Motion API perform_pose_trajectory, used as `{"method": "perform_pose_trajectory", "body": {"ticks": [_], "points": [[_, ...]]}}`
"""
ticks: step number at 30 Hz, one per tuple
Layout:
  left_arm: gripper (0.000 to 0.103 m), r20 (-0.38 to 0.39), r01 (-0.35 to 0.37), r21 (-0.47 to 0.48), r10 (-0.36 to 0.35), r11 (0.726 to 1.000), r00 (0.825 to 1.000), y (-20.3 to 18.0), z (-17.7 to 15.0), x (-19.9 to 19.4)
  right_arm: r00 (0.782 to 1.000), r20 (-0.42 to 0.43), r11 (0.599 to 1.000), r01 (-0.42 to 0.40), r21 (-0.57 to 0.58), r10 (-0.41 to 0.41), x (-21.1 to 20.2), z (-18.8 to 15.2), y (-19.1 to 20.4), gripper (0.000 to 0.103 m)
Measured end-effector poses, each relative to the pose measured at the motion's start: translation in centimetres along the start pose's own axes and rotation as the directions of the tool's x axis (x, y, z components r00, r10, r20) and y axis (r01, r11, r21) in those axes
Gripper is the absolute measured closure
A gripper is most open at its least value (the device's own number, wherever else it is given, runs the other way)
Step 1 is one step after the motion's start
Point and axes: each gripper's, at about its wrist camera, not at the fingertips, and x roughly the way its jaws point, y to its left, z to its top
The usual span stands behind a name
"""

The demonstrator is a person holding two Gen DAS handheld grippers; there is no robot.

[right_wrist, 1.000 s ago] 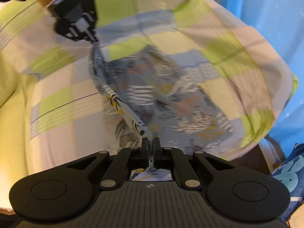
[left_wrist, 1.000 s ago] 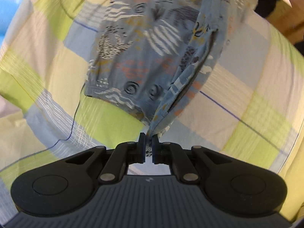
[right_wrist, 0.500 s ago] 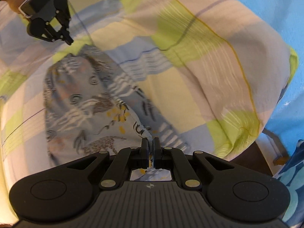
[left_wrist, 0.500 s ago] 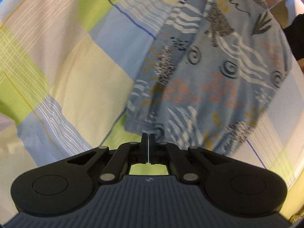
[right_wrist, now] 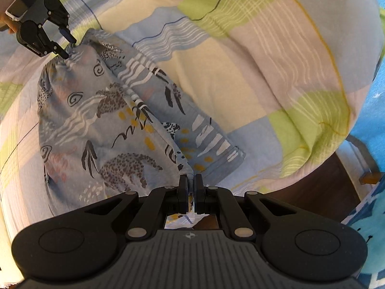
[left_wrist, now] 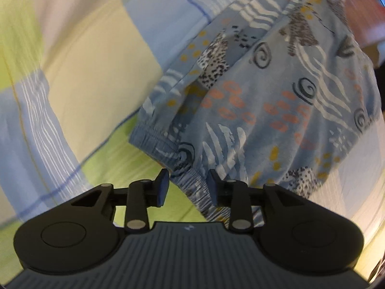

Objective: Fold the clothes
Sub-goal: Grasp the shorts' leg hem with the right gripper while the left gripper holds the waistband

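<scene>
A pair of soft blue printed shorts (left_wrist: pixel 276 101) lies spread on a bed covered by a checked sheet (left_wrist: pixel 79 72) of pale yellow, lime, light blue and off-white squares crossed by thin wavy white lines and fine dark stripes. The cloth looks like thin woven cotton, printed with dark spirals, speckled grey patches, white wavy bands, coral ovals and mustard dots. Its gathered, ribbed elastic waistband runs along the near edge in the left wrist view, curving between the parted fingers of the left tool (left_wrist: pixel 186 184), whose jaws stand open on either side of the band without pinching it. In the right wrist view the right tool (right_wrist: pixel 190 187) is closed on a pinched fold of the shorts (right_wrist: pixel 101 125) at a leg hem, so that a raised ridge of fabric runs from it towards the far left, where the left tool (right_wrist: pixel 68 45) sits at the waistband. At the right, the sheet (right_wrist: pixel 276 77) drapes in rounded folds over the bed's edge, beside dark brown wood.
</scene>
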Motion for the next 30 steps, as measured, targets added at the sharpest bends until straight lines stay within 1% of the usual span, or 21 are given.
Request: {"method": "perform_pose_trajectory", "body": {"ticks": [2, 3, 4, 5, 6, 9, 12, 15, 18, 21, 23, 24, 25, 26, 27, 28, 30], "points": [[0.075, 0.007, -0.001, -0.014, 0.001, 1.0, 1.0, -0.1, -0.2, 0.4, 1.0, -0.003, 1.0, 0.002, 0.0, -0.002, 0.2, 0.1, 0.0, 0.099], [0.079, 0.008, -0.007, -0.01, 0.007, 1.0, 1.0, -0.3, -0.2, 0.6, 1.0, -0.003, 1.0, 0.004, -0.003, -0.004, 0.3, 0.1, 0.0, 0.099], [0.087, 0.014, -0.012, -0.005, 0.012, 1.0, 1.0, -0.4, -0.3, 0.6, 1.0, -0.002, 1.0, 0.006, -0.005, -0.006, 0.2, 0.1, 0.1, 0.099], [0.09, 0.021, -0.018, -0.004, 0.018, 1.0, 1.0, -0.5, -0.4, 0.3, 1.0, 0.0, 1.0, 0.006, -0.003, -0.006, 0.0, 0.1, 0.1, 0.099], [0.097, 0.028, -0.025, -0.004, 0.025, 1.0, 0.999, -0.6, -0.5, 0.0, 1.0, 0.003, 1.0, 0.006, -0.001, -0.006, -0.1, 0.1, 0.1, 0.099], [0.097, 0.056, -0.032, -0.01, 0.033, 0.999, 0.998, -0.8, -1.2, -1.6, 1.0, 0.026, 1.0, 0.007, 0.016, -0.008, -1.3, 0.1, 0.4, 0.099], [0.097, 0.112, -0.054, -0.02, 0.056, 0.998, 0.992, -0.9, -1.8, -4.0, 0.998, 0.063, 0.999, 0.015, 0.031, -0.017, -3.3, 0.2, 0.9, 0.099], [0.097, 0.167, -0.068, -0.064, 0.078, 0.996, 0.983, -0.4, -2.4, -5.6, 0.993, 0.109, 0.999, 0.035, 0.04, -0.039, -5.3, 0.6, 1.1, 0.099], [0.097, 0.188, -0.076, -0.121, 0.098, 0.99, 0.977, 1.0, -2.1, -5.4, 0.988, 0.138, 0.996, 0.059, 0.066, -0.068, -5.9, 1.5, 0.4, 0.099], [0.096, 0.174, -0.076, -0.184, 0.108, 0.98, 0.979, 2.3, -1.6, -3.7, 0.989, 0.125, 0.995, 0.071, 0.066, -0.079, -4.1, 2.4, -0.5, 0.099], [0.092, 0.152, -0.089, -0.216, 0.124, 0.972, 0.981, 2.7, -1.1, -2.3, 0.991, 0.103, 0.995, 0.086, 0.042, -0.09, -2.3, 2.8, -1.1, 0.099], [0.082, 0.136, -0.104, -0.233, 0.138, 0.967, 0.981, 2.8, -0.8, -1.6, 0.992, 0.085, 0.995, 0.094, 0.041, -0.098, -1.3, 2.9, -1.5, 0.099], [0.076, 0.123, -0.13, -0.255, 0.166, 0.958, 0.979, 2.9, -0.6, -1.1, 0.991, 0.076, 0.993, 0.102, 0.055, -0.106, -0.6, 2.9, -2.0, 0.098], [0.073, 0.117, -0.147, -0.277, 0.185, 0.95, 0.976, 2.6, -0.5, -1.2, 0.99, 0.067, 0.99, 0.119, 0.073, -0.124, -0.2, 2.9, -2.4, 0.096], [0.073, 0.116, -0.155, -0.291, 0.196, 0.944, 0.974, 2.4, -0.6, -1.3, 0.987, 0.061, 0.986, 0.14, 0.094, -0.146, -0.2, 2.8, -2.8, 0.089], [0.071, 0.115, -0.171, -0.295, 0.212, 0.94, 0.97, 2.1, -0.7, -1.5, 0.985, 0.055, 0.981, 0.158, 0.114, -0.165, -0.3, 2.7, -3.2, 0.086], [0.071, 0.106, -0.206, -0.298, 0.247, 0.932, 0.963, 1.4, -1.2, -2.0, 0.984, 0.056, 0.976, 0.158, 0.147, -0.168, -1.0, 2.0, -3.7, 0.086]]}}
